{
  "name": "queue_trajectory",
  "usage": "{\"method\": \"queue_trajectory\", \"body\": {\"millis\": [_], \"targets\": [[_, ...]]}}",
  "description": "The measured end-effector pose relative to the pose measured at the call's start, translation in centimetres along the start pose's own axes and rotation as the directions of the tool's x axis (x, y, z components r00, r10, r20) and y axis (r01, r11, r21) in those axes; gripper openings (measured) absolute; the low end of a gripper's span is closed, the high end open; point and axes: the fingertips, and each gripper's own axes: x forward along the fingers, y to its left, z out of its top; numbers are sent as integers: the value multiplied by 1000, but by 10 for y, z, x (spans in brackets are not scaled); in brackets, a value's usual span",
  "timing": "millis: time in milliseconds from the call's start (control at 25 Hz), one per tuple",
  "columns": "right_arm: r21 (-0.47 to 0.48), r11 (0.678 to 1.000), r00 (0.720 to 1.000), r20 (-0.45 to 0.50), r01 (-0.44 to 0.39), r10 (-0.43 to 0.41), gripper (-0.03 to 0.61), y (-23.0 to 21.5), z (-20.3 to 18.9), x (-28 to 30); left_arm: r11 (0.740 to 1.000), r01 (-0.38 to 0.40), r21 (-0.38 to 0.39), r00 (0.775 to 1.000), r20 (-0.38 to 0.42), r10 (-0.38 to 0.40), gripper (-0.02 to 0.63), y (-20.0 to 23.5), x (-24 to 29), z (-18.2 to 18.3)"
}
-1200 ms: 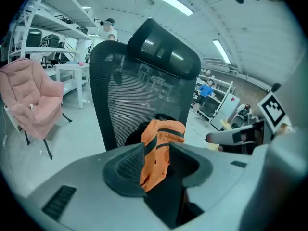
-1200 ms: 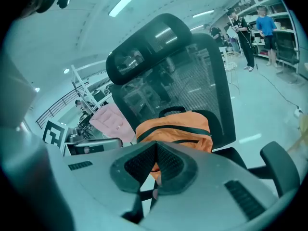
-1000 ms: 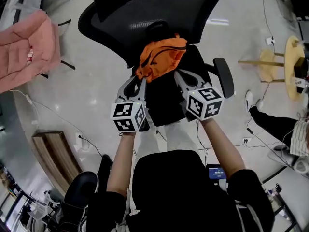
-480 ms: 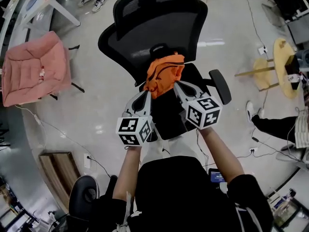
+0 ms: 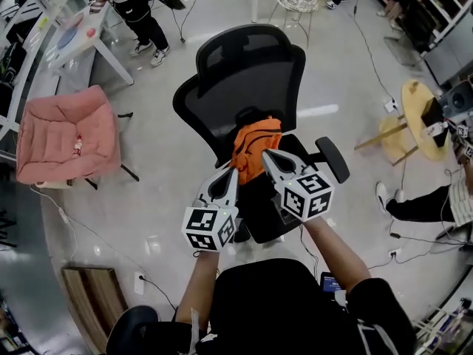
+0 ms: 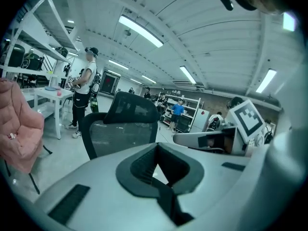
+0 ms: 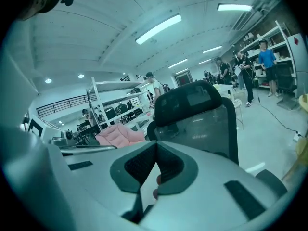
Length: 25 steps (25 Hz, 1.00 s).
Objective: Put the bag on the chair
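The orange bag (image 5: 256, 143) sits on the black office chair (image 5: 244, 80), upright at the back of the seat against the mesh backrest. My left gripper (image 5: 235, 170) and right gripper (image 5: 264, 154) hover on the near side of it, higher than the seat, and their tips overlap the bag's lower part in the head view. Both are shut. In the left gripper view the jaws (image 6: 155, 150) meet with nothing between them, and the chair (image 6: 126, 129) stands beyond. The right gripper (image 7: 156, 150) looks the same, with only a reddish sliver showing through the slit below the tips.
A pink padded chair (image 5: 66, 135) stands at the left and a white table (image 5: 81, 39) with a person (image 5: 140, 13) beside it at the far left. A round wooden stool (image 5: 417, 117) and someone's leg (image 5: 421, 202) are at the right. Cables cross the floor.
Both grippers have lifted up and away from the bag's sides, and the left jaws have closed. The bag stays on the seat. The head view has pulled back from the chair.
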Motion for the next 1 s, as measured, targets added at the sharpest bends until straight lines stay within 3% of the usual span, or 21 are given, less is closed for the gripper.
{"method": "queue_trajectory", "body": {"millis": [560,1000], "targets": [[-72,997,990,139,0,10,-5,81,34,-43,998,47,52,992,112,-53,11,-13,-78,36],[-122,992,983,182,22,1,-5,101,41,-84,995,81,62,984,155,-90,11,-47,-103,47]]}}
